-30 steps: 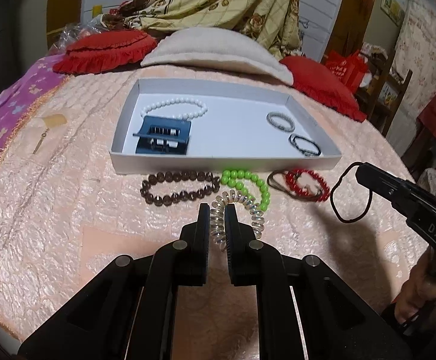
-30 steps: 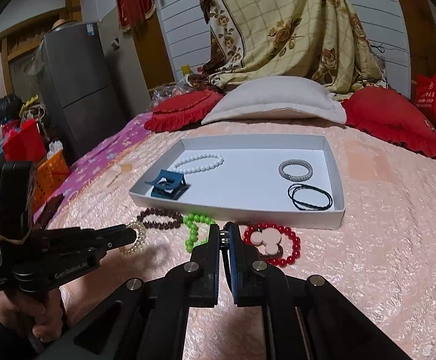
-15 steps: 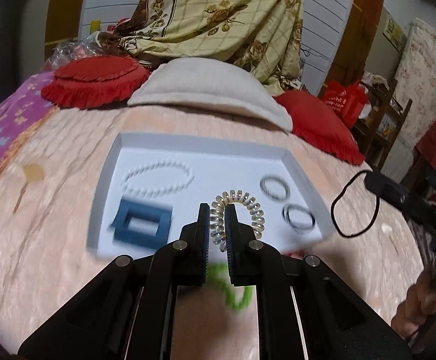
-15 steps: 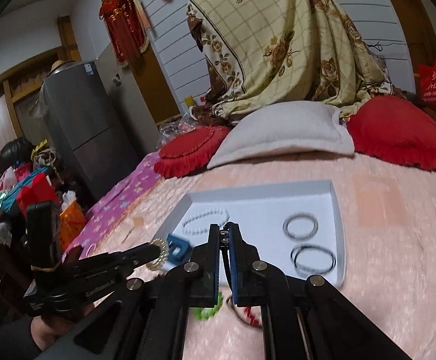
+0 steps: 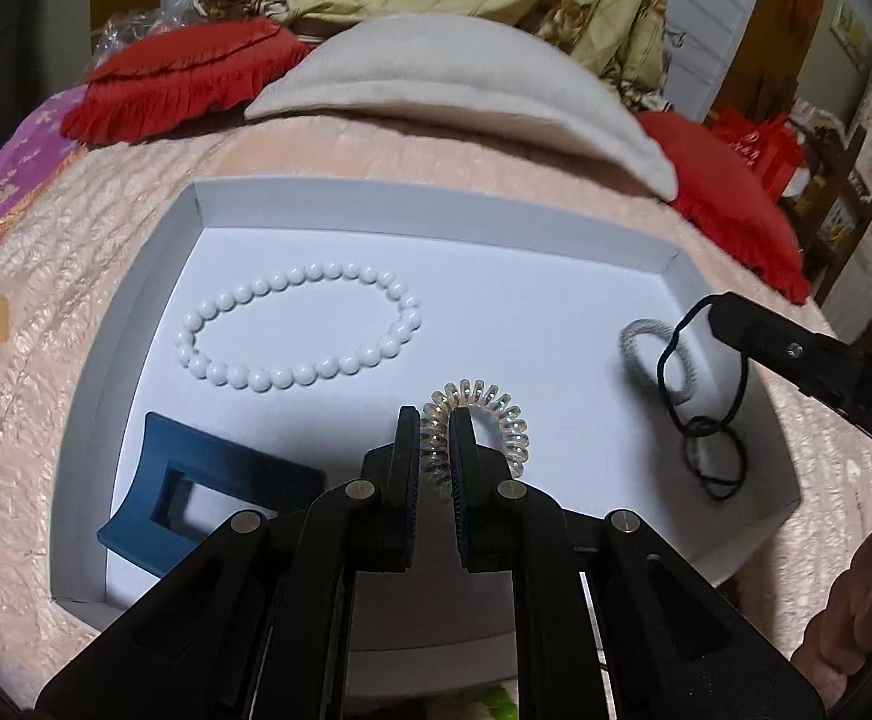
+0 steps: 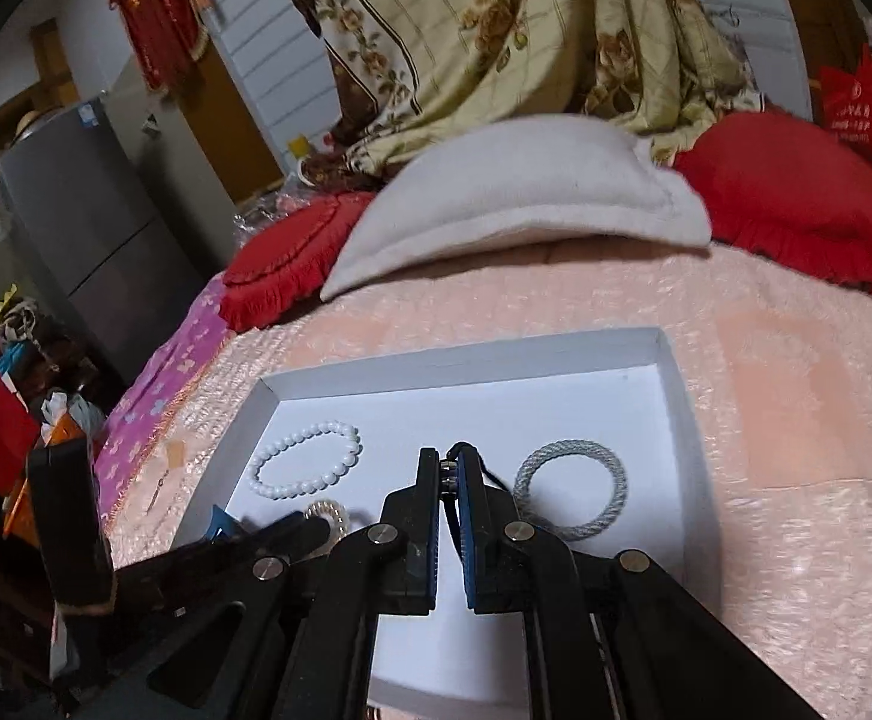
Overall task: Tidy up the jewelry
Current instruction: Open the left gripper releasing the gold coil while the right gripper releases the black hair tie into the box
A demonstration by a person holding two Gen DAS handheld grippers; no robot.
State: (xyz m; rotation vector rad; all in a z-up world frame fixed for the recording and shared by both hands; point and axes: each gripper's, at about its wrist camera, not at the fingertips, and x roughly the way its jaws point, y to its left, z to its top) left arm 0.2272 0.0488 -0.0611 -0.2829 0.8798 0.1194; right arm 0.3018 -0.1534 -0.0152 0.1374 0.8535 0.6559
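Observation:
My left gripper (image 5: 435,420) is shut on a clear spiral hair tie (image 5: 484,414) and holds it over the middle of the white tray (image 5: 136,276). My right gripper (image 6: 449,463) is shut on a thin black elastic loop (image 5: 700,372), which hangs over the tray's right side; in the right wrist view only a bit of the loop (image 6: 479,463) shows. In the tray lie a white bead bracelet (image 5: 298,324), a blue hair claw (image 5: 196,480), a grey braided band (image 6: 571,489) and a black cord band (image 5: 713,461).
The tray sits on a pink quilted bed (image 5: 64,252). A white pillow (image 5: 454,78) and red cushions (image 5: 178,78) lie behind it. Green beads (image 5: 496,699) peek out below the tray's near wall. A grey fridge (image 6: 94,216) stands far left.
Both grippers have moved forward from the bed in front of the tray to over the tray, each carrying its band. The loose bracelets on the quilt have dropped out of view.

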